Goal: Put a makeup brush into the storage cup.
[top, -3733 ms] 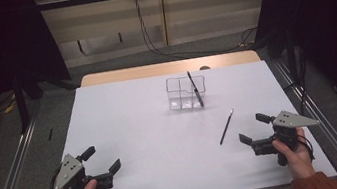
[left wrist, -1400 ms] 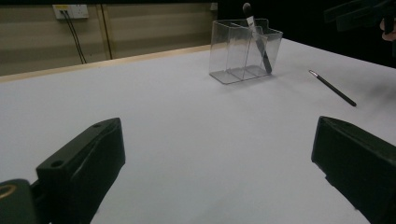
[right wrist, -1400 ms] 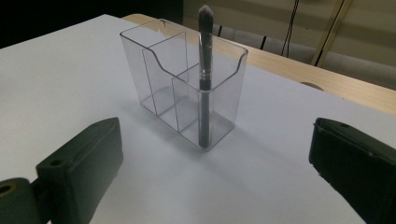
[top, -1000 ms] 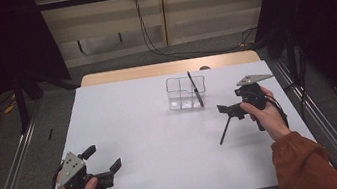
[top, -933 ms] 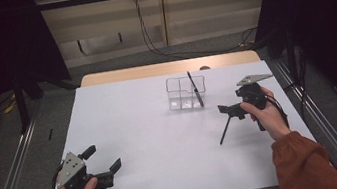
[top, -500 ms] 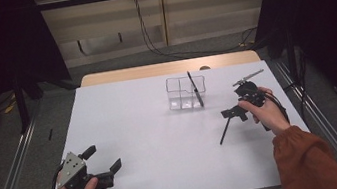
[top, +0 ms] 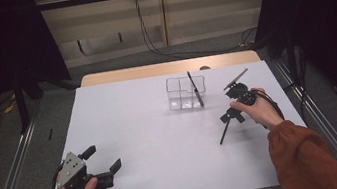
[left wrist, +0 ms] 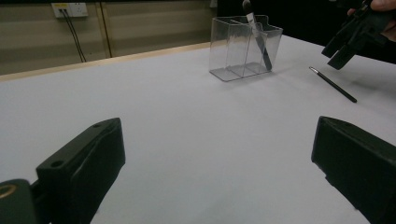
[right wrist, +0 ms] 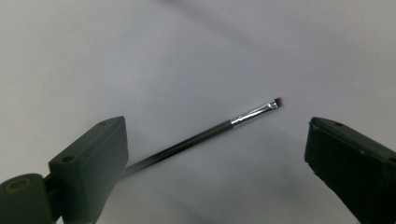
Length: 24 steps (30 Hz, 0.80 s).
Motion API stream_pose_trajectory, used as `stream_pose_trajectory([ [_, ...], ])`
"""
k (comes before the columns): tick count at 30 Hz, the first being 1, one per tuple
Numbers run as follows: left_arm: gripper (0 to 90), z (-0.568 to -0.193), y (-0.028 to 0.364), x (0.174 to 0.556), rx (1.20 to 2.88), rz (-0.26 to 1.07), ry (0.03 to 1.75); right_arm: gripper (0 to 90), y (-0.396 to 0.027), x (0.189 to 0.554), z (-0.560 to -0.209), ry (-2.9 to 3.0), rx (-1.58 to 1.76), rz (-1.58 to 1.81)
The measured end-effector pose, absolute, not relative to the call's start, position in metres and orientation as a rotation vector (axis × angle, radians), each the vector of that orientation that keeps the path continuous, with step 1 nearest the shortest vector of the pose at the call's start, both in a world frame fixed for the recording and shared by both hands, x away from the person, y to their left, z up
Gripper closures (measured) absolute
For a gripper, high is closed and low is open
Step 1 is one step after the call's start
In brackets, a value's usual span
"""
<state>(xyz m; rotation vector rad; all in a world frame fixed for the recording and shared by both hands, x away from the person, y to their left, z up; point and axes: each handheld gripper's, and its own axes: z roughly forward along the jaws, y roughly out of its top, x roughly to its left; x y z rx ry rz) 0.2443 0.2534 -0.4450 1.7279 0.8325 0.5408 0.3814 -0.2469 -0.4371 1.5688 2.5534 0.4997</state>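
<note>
Dim room, dark curtains at both sides, cables hanging down the back wall. White bench (top: 153, 142) nearly bare.

Clear divided holder (top: 185, 92) stands toward the far middle of the bench. One dark brush (top: 195, 89) already leans in it, tilted, tip above the rim.

Second brush, thin with a black handle (top: 224, 131), lies flat on the bench to the right of the holder, apart from it. In the right gripper view its silver ferrule and small dark tip (right wrist: 266, 107) point up and right; the handle runs down behind the left jaw.

Right gripper (top: 232, 111) hovers over the upper end of that brush, pointed down. Jaws wide apart, one on each side of the handle, nothing between them pinched yet. Whether a jaw touches the bench cannot be told.

Left gripper (top: 101, 164) rests at the near left corner, jaws spread, holding nothing, well apart from everything.

Progress, as judged: one brush stowed, the other not yet grasped. Left to do: close on the handle, lift, carry it to the holder, drop it into a compartment.
</note>
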Motion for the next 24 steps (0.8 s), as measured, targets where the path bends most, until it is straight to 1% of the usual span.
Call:
stream_pose_trajectory([
  [7, 2.7, -0.445, 0.254, 0.244, 1.728, 0.539, 0.832, 5.8, -0.245, 0.387, -0.441, 2.544, 1.631, 0.352],
  [13, 2.7, -0.445, 0.253, 0.245, 1.727, 0.539, 0.835, 5.1, -0.243, 0.389, -0.445, 2.569, 1.635, 0.322],
  [24, 2.7, -0.445, 0.253, 0.245, 1.727, 0.537, 0.832, 10.2, -0.235, 0.396, -0.449, 2.554, 1.715, 0.234],
])
